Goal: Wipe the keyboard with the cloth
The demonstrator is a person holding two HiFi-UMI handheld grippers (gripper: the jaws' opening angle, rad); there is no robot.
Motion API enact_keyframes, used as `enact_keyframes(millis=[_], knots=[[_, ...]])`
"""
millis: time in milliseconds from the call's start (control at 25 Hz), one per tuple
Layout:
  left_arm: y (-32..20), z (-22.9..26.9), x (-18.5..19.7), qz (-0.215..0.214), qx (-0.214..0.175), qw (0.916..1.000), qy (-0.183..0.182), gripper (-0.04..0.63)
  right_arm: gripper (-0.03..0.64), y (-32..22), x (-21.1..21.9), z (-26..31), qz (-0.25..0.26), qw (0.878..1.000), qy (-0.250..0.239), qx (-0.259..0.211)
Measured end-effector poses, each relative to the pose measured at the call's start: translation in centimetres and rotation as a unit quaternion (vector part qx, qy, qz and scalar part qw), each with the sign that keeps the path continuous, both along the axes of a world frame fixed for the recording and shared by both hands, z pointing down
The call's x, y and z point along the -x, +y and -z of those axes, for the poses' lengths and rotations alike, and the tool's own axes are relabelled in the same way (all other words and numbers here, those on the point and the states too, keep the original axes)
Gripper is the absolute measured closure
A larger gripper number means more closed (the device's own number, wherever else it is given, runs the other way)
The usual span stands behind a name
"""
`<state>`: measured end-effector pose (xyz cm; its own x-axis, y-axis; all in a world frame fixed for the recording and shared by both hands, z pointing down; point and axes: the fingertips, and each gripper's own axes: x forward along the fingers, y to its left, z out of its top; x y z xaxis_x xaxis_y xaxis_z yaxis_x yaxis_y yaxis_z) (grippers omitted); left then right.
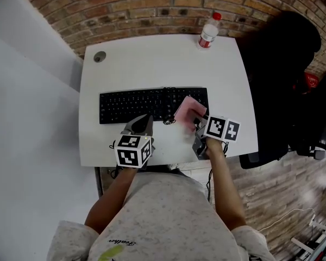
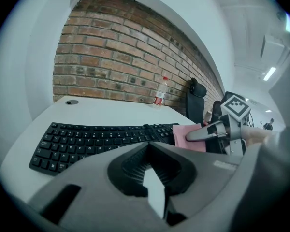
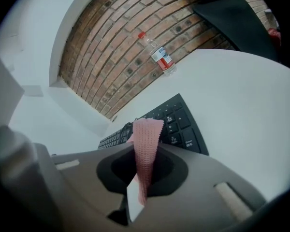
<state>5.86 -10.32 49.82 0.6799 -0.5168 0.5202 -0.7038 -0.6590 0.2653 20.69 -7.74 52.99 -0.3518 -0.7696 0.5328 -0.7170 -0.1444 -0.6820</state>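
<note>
Table: white rectangular desk top (image 1: 152, 64), set against a red-brown brick wall (image 1: 152, 4).
Keyboard: black, gently curved full-size keyboard (image 1: 136, 105), lying flat at the middle of the table, long side parallel to the near edge.
Cloth: pink knitted cloth (image 1: 186, 109), draped over the keys at the keyboard's 3 o'clock end; one strip rises from it into the right gripper.
Right gripper: grey two-jaw tool (image 1: 198, 118) with a marker cube, jaws pinched on the pink cloth, tips just above the keyboard's right end.
Right arm: bare forearm (image 1: 225, 184), nearly straight, running from the sleeve at 5 o'clock up to the gripper.
Left gripper: matching grey tool (image 1: 142, 120) with a marker cube, jaws pressed together with nothing between them, tips at the keyboard's 6 o'clock edge, pointing to 12 o'clock.
Left arm: bare forearm (image 1: 111, 200), elbow out toward 7 o'clock, angled inward to the gripper.
Bottle: clear plastic bottle with red cap and label (image 1: 208, 34), upright at 1 o'clock from the keyboard, at the table's far edge.
Chair: black office chair (image 1: 282, 64), at 3 o'clock beside the table.
</note>
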Motion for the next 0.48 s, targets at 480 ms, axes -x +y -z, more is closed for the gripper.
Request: enact_keyframes(millis=[480], knots=[[0.8,0.2,-2.4,0.002,-0.004,1.0000,0.001,0.603,0.597,2.8,-6.9,-0.7,-0.043,0.999,0.019,0.007]])
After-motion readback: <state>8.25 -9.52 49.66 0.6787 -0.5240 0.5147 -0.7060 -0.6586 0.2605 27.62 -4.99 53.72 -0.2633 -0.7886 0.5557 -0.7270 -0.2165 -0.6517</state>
